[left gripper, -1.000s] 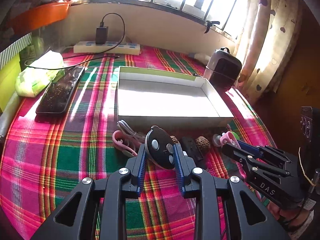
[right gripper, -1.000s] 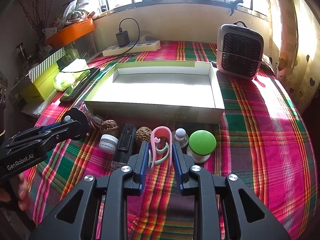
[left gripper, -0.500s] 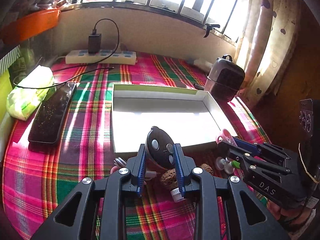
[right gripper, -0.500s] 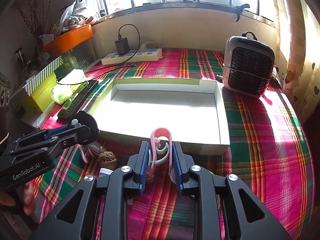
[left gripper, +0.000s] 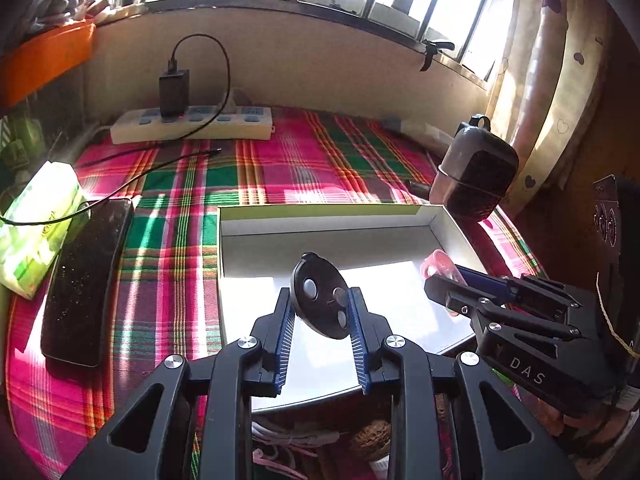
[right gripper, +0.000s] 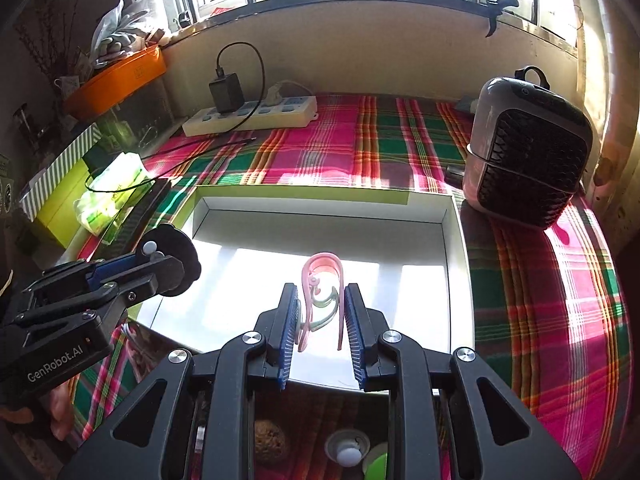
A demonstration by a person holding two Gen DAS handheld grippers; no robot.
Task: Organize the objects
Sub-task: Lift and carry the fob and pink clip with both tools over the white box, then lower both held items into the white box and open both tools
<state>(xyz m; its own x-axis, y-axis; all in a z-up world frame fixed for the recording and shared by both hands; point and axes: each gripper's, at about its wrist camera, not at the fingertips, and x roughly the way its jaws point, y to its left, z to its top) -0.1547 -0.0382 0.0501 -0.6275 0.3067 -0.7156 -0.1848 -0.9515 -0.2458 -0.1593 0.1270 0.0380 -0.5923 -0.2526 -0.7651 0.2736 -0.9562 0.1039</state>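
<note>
The black oval remote (left gripper: 320,300), with three pale round buttons on its face, is pinched between the blue pads of the left gripper (left gripper: 322,308) and held in the air above the left half of the shallow white box (left gripper: 320,222), tilted with its narrow end up and to the left. Left of the box on the plaid-covered counter (left gripper: 280,172) lie a dark flat phone (left gripper: 86,276) and, further left, a green tissue pack (left gripper: 36,220); a white power strip (left gripper: 192,124) with a black charger (left gripper: 173,94) plugged in sits against the back wall. Right of the remote, the pink clip (right gripper: 322,296), a narrow arch with a pale green hook inside it, is clamped by its two legs in the right gripper (right gripper: 322,312), whose jaws are drawn in tight on it, over the right half of the same box. The box's floor is bare and sunlit. A small grey fan heater (right gripper: 528,152) stands just beside the box's far right corner. Below the right gripper, on the near side of the box, a walnut (right gripper: 270,442), a small white knob (right gripper: 347,452) and a green cap (right gripper: 378,470) lie on the cloth.
</note>
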